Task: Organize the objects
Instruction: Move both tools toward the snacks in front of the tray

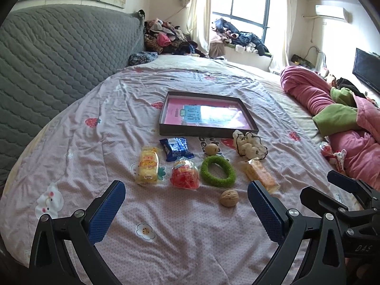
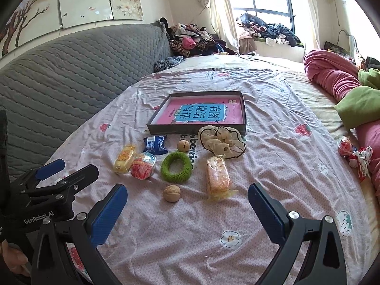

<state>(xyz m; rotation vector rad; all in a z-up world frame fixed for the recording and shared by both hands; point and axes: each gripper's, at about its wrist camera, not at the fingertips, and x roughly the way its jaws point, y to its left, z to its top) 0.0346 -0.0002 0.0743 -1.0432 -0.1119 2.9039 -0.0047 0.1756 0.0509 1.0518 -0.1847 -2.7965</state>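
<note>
It was a home bedroom: a bed point(image 1: 190, 225) with a strawberry-print sheet filled the frame, a quilted grey headboard point(image 1: 59, 59) at left, piled clothes point(image 1: 166, 35) and a curtained window point(image 1: 247, 7) above.

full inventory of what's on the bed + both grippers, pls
box: 1, dark, mid-bed, pink-blue book inside
walnuts: 2, tan, one nearest, one by box
ring: 1, green, centre
scrunchie: 1, cream, at box's front edge
blue packet: 1, left of far walnut
yellow packet: 1, far left
red packet: 1, beside yellow
orange packet: 1, right of ring
blanket: 1, pink-green, right
left gripper: open, empty
right gripper: open, empty
</note>
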